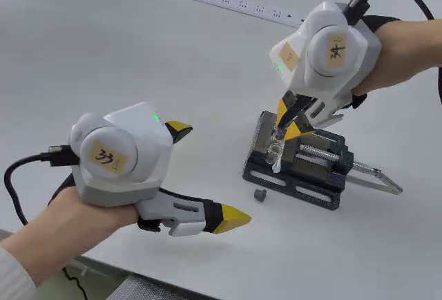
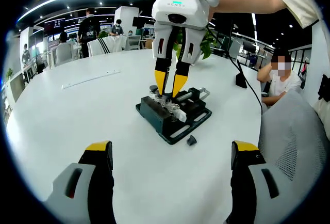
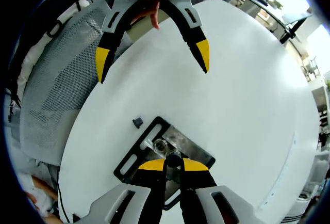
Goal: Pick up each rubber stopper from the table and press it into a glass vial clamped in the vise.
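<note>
Looking down in the head view, I have my right gripper (image 1: 289, 122) at centre right, its jaws drawn narrow on a dark rubber stopper (image 3: 173, 158) right at the mouth of the glass vial (image 1: 274, 153), which is clamped in the black vise (image 1: 297, 179). I cannot tell if it is seated. My left gripper (image 1: 207, 173) hangs at lower left, spread wide and holding nothing. A second stopper (image 1: 260, 194) lies on the white bench (image 1: 138, 51) just beside the vise, and a power strip (image 1: 245, 4) lies along the top.
</note>
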Tool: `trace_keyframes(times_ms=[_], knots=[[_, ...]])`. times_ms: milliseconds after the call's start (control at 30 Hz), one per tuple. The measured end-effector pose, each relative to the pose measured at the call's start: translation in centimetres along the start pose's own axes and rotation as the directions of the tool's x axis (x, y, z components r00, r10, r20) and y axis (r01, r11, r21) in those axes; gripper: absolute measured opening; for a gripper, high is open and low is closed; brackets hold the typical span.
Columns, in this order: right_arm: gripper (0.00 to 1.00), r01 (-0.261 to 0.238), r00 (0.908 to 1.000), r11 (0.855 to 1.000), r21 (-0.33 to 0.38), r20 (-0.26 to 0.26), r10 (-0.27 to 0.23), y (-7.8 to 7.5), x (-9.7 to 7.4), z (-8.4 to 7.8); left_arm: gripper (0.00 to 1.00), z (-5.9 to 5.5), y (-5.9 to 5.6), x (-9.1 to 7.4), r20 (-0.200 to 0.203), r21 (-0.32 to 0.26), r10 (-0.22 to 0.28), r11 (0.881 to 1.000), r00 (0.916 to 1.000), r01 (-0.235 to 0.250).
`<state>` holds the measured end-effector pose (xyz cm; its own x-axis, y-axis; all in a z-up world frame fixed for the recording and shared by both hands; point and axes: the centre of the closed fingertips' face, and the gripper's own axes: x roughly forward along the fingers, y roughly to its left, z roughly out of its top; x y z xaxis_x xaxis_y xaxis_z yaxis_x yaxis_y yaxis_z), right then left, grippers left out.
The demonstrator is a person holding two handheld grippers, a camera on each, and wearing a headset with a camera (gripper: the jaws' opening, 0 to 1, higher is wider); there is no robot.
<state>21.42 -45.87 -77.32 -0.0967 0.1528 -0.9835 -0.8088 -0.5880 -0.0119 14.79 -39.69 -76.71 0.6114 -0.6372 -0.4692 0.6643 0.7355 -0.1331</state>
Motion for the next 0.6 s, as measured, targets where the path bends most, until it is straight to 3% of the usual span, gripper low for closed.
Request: trace_keyframes(times_ms=[333,600], knots=[[0.03,-0.001,0.9991,0.995,0.102,-0.041,0.006,0.07,-0.07,0.03,0.95,0.45,-0.39,0.35,0.007,0.003,-0.002,1.0,1.0,0.002],[0.03,0.006,0.9966,0.981,0.194,-0.082,0.01,0.06,-0.18,0.08,0.94,0.65,-0.55,0.52,0.008,0.005,-0.008,1.0,0.9999,0.008]])
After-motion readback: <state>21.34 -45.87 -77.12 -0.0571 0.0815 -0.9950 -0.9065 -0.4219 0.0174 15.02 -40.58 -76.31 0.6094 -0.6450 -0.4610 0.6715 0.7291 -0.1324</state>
